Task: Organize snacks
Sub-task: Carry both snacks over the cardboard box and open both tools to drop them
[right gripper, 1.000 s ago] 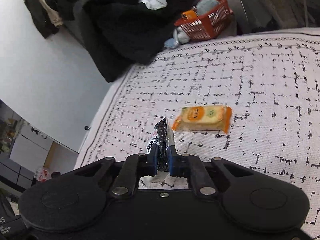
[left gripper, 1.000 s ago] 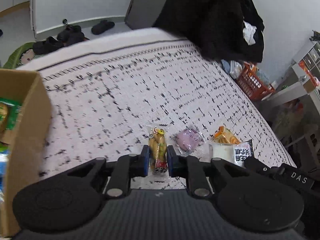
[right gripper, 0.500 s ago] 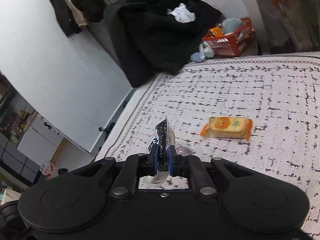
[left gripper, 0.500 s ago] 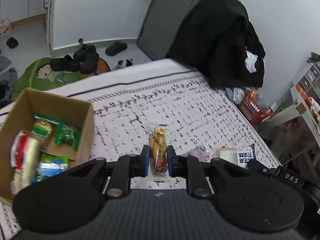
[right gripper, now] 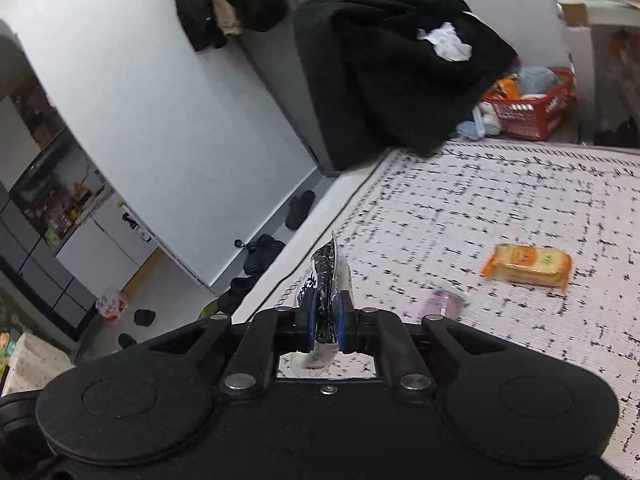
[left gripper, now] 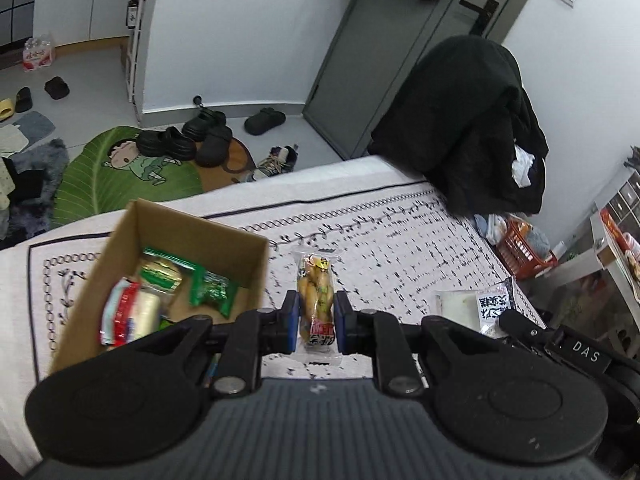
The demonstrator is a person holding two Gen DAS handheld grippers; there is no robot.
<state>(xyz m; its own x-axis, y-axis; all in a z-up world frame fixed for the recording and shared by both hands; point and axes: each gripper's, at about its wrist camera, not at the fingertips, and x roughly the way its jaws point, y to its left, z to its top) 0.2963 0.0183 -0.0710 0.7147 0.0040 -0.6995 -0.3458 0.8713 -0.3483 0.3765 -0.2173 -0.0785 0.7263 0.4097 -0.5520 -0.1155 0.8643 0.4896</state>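
Cardboard box [left gripper: 244, 258] is already holding several snacks while left gripper [left gripper: 316, 320] is clamping a yellow packet [left gripper: 316, 300], right gripper [right gripper: 325, 322] is pinching a black-and-white packet [right gripper: 326, 280], and orange packet [right gripper: 527, 266] and purple packet [right gripper: 442, 304] are lying unsorted far right.

White bedspread [left gripper: 400, 248] with black dashes; brown cardboard box [left gripper: 224, 240]; orange snack packet [right gripper: 526, 266]; red basket [right gripper: 528, 114].

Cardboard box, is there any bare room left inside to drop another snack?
Cardboard box: bare floor shows along the right wall, beside the green packet. The left side is crowded with the red-and-white packet and the sandwich pack.
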